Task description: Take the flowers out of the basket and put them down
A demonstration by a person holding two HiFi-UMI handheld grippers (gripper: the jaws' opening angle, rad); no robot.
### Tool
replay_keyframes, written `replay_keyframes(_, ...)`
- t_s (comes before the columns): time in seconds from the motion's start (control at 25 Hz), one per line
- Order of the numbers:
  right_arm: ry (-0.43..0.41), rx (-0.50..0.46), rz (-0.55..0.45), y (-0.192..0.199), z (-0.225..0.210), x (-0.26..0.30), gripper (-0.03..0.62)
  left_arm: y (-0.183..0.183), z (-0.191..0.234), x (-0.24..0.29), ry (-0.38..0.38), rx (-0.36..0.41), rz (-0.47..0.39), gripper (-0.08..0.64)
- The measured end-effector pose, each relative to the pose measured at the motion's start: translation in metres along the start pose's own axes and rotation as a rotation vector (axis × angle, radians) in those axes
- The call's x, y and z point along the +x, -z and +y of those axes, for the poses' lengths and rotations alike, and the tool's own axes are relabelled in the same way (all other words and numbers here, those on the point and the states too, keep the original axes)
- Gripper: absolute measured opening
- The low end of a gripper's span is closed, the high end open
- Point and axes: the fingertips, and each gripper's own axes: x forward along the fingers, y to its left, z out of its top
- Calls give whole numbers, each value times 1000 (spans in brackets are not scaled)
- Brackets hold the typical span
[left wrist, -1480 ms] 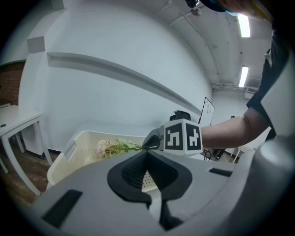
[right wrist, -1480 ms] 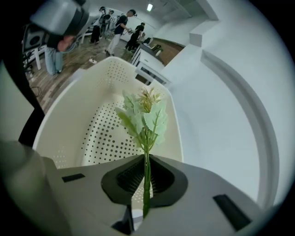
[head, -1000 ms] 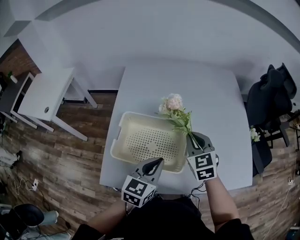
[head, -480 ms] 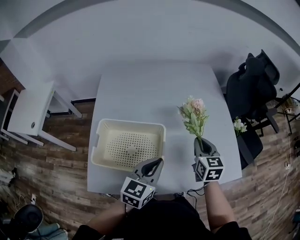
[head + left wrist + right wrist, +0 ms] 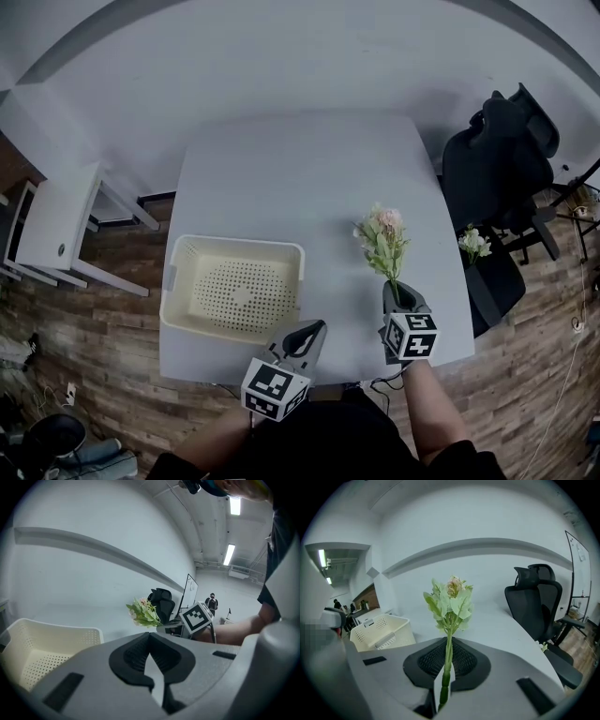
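The right gripper [image 5: 447, 662] has its two dark ribbed jaws clamped on the thin green stem of a small bunch of artificial flowers with a pale pink bloom and light green leaves [image 5: 450, 601]. The stem runs up through the middle of the pads in the right gripper view, and the bloom stands just above centre in the frame. In the head view this gripper sits at the lower right, its marker cube towards the person, and the bunch points away from it over the right part of the pale grey rectangular table [image 5: 300, 178]. The flowers are outside the cream perforated plastic basket [image 5: 183, 281] and well apart from it. The basket stands on the table's lower left part and nothing shows inside it. The left gripper [image 5: 149, 656], at bottom centre of the head view near the table's near edge, has its jaws together at the tips with nothing between them. Its own view shows the basket at the lower left and the held flowers near mid-frame. Beyond the table's right edge stands a black office chair [image 5: 497, 159], with a second small sprig of white flowers [image 5: 473, 244] just below it in the picture. A white side table [image 5: 56, 216] stands at the left edge on the wood-pattern floor [image 5: 84, 328].
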Motion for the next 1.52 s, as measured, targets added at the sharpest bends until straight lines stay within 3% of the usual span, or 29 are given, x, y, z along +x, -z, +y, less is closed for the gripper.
replay_keyframes(0.8, -37, 4, 207, 89, -68, 52, 29, 33, -34, 53, -90, -77, 89, 6)
replay_keyframes(1.08, -44, 16, 240, 100, -71, 62, 31, 35, -32, 59, -125, -97, 89, 6)
replay_keyframes(1.4, -119, 32, 305, 114, -64, 62, 34, 35, -46, 64, -141, -108, 87, 6)
replay_keyframes(1.44, -130, 28, 313, 116, -63, 61, 40, 35, -48, 65, -146, -107, 85, 6)
replay_keyframes(1.52, -150, 32, 327, 119, -63, 59, 113, 33, -53, 65, -154, -105, 79, 6)
